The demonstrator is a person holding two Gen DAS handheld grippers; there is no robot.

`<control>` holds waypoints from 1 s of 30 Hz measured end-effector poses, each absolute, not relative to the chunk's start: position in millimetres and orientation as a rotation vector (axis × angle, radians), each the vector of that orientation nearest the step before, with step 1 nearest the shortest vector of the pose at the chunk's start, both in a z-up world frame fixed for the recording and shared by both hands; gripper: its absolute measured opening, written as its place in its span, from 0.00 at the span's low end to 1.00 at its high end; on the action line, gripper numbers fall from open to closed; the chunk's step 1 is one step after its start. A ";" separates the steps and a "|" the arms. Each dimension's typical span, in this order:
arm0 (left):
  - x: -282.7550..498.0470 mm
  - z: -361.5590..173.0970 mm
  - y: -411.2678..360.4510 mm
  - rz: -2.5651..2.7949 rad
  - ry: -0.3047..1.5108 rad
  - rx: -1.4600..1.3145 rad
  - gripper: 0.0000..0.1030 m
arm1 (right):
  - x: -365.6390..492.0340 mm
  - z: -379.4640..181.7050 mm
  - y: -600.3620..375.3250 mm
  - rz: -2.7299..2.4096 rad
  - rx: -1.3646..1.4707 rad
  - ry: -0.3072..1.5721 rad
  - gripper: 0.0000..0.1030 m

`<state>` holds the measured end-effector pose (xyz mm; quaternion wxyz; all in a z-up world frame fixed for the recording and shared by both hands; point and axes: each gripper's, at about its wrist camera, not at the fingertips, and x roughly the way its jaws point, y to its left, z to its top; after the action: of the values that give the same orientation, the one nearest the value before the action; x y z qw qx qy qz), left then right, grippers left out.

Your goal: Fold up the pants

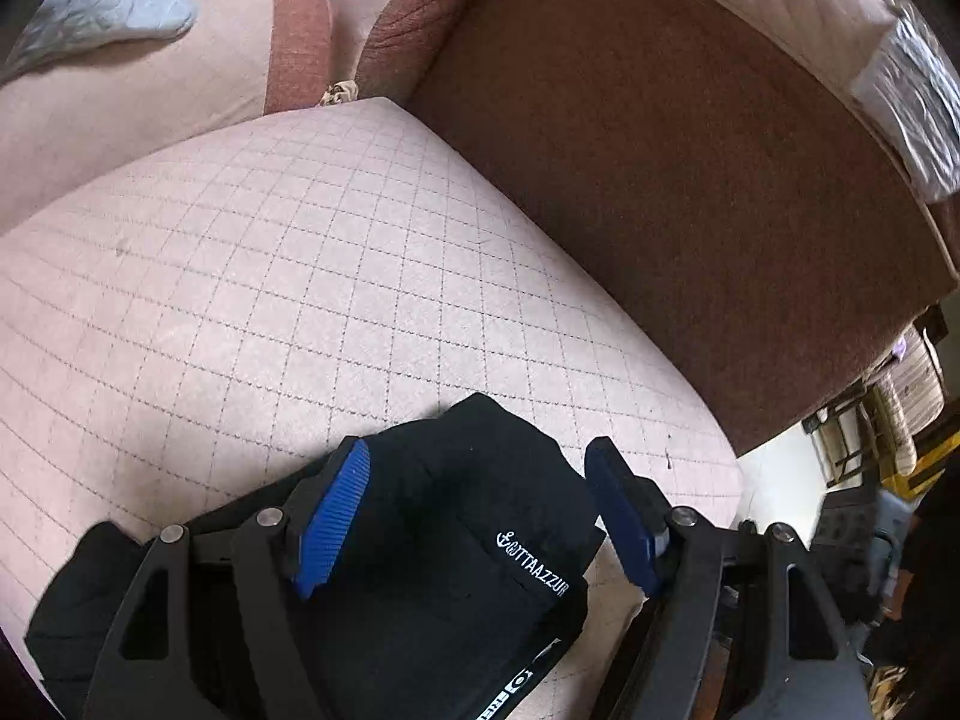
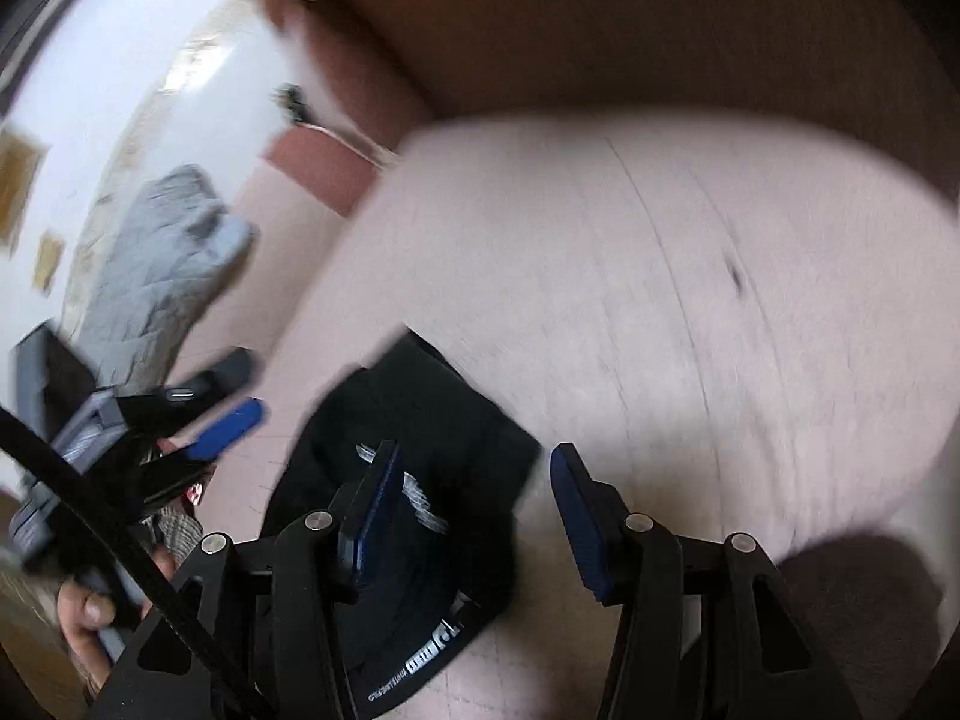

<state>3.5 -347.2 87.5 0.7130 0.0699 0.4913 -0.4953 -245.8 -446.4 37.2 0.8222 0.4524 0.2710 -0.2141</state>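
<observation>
Folded black pants with white lettering lie on the quilted pink sofa cushion, near its front edge. My left gripper is open, its blue pads either side of the bundle, just above it. In the blurred right wrist view the same black pants lie under my right gripper, which is open; its left pad is over the cloth and its right pad is over bare cushion. The left gripper shows at the left of that view, beside the pants.
A brown sofa backrest rises behind the cushion. A grey crumpled garment lies on the neighbouring seat; it also shows in the right wrist view. Clutter and floor lie beyond the cushion's right edge.
</observation>
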 end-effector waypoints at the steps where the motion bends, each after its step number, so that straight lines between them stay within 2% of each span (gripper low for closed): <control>1: 5.8 84.0 -344.2 -1.084 1.098 0.152 0.71 | -241.3 39.1 -445.5 -0.433 0.949 0.588 0.47; 2: 8.1 81.8 -342.7 -1.072 1.107 0.151 0.71 | -236.0 37.4 -445.1 -0.406 0.949 0.617 0.42; 3: 10.9 77.4 -339.3 -1.054 1.120 0.148 0.71 | -230.1 32.7 -444.1 -0.384 0.960 0.655 0.33; 7: 17.1 67.2 -329.7 -1.016 1.154 0.130 0.71 | -217.5 11.1 -440.0 -0.378 1.000 0.737 0.31; 11: 18.1 66.9 -323.0 -1.002 1.153 0.137 0.71 | -205.5 15.5 -443.3 -0.388 0.981 0.688 0.31; 14: 18.2 68.7 -320.9 -0.995 1.157 0.118 0.71 | -196.2 3.9 -454.7 -0.375 1.040 0.711 0.13; 16: 16.4 71.9 -320.7 -1.001 1.150 0.120 0.71 | -204.1 4.0 -458.6 -0.349 1.083 0.688 0.10; 20: 18.1 79.3 -327.1 -1.019 1.128 0.140 0.71 | -232.8 16.5 -456.7 -0.315 1.105 0.664 0.09; 24: 23.9 76.2 -346.0 -1.063 1.156 0.133 0.71 | -243.4 1.7 -453.2 -0.362 1.092 0.745 0.10; 26: 26.2 69.4 -360.3 -1.089 1.192 0.142 0.71 | -244.5 -6.0 -454.7 -0.350 1.133 0.736 0.19; 27: 27.0 64.6 -368.7 -1.107 1.216 0.153 0.71 | -247.3 -7.1 -455.8 -0.355 1.148 0.724 0.29; 28: 27.4 59.0 -378.3 -1.127 1.241 0.169 0.71 | -248.5 -7.4 -456.9 -0.362 1.151 0.717 0.43; 30: 25.9 47.0 -399.0 -1.168 1.286 0.209 0.71 | -249.8 -8.5 -460.1 -0.377 1.148 0.701 0.44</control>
<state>25.9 -399.0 47.0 0.6413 0.0917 0.5639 -0.5122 -249.8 -460.1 -8.5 0.7659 0.5283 0.3226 -0.1737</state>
